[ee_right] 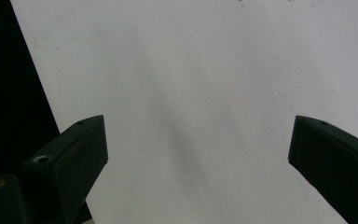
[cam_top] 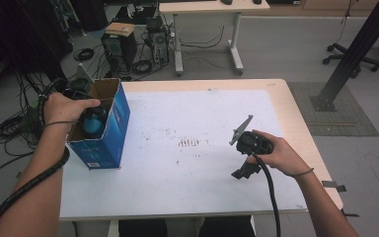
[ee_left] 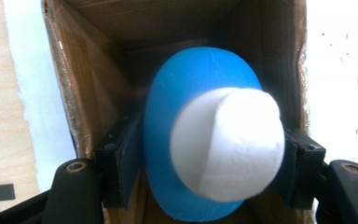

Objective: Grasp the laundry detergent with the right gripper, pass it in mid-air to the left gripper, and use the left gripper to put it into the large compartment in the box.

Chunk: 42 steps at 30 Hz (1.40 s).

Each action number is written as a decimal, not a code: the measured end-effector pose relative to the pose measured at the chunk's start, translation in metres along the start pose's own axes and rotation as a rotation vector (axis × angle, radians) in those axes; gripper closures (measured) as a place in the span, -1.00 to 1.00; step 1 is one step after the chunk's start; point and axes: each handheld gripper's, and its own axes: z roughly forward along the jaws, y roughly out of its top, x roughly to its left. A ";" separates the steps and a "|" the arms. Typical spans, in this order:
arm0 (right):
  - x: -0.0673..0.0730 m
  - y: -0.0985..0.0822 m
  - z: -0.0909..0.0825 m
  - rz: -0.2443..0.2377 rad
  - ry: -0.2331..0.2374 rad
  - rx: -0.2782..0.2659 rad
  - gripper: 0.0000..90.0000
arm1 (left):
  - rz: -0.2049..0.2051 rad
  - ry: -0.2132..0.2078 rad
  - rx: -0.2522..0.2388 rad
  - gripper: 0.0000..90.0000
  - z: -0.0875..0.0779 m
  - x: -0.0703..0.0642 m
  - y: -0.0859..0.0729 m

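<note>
- The table (cam_top: 296,128) has a pale wood top, most of it covered by a white sheet (cam_top: 197,113) with small dark specks near its middle.
- A blue carton (cam_top: 109,133) stands at the sheet's left edge, tilted, its open top turned toward the person's left hand (cam_top: 64,109). Its inside is plain brown cardboard, with rough flap edges seen in the left gripper view.
- The left gripper (ee_left: 209,158) reaches into the carton's mouth. A toy (ee_left: 200,140) sits between its jaws: a smooth, rounded blue shape with a matte white dome on the near side. The pads lie against the toy's two flanks, so the claw is clamped on it.
- From the high view, the toy (cam_top: 94,123) shows as a blue round form just inside the carton's opening.
- The right gripper (cam_top: 242,170) rests in the right hand (cam_top: 279,155) on the sheet's right part, well apart from the carton, a grey plate (cam_top: 241,129) on top. Its jaws stand wide apart over bare white sheet, with nothing between them.
</note>
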 end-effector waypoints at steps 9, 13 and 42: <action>0.001 0.001 0.000 -0.005 -0.004 0.003 -0.89 | 0.003 -0.006 -0.016 -0.31 -0.013 -0.001 0.000; 0.001 0.001 0.000 -0.004 -0.005 0.004 -0.89 | 0.004 -0.008 -0.021 -0.31 -0.015 -0.001 0.000; 0.001 0.008 -0.001 -0.005 -0.010 0.021 -0.90 | 0.065 -0.008 -0.104 -0.71 -0.079 -0.017 0.000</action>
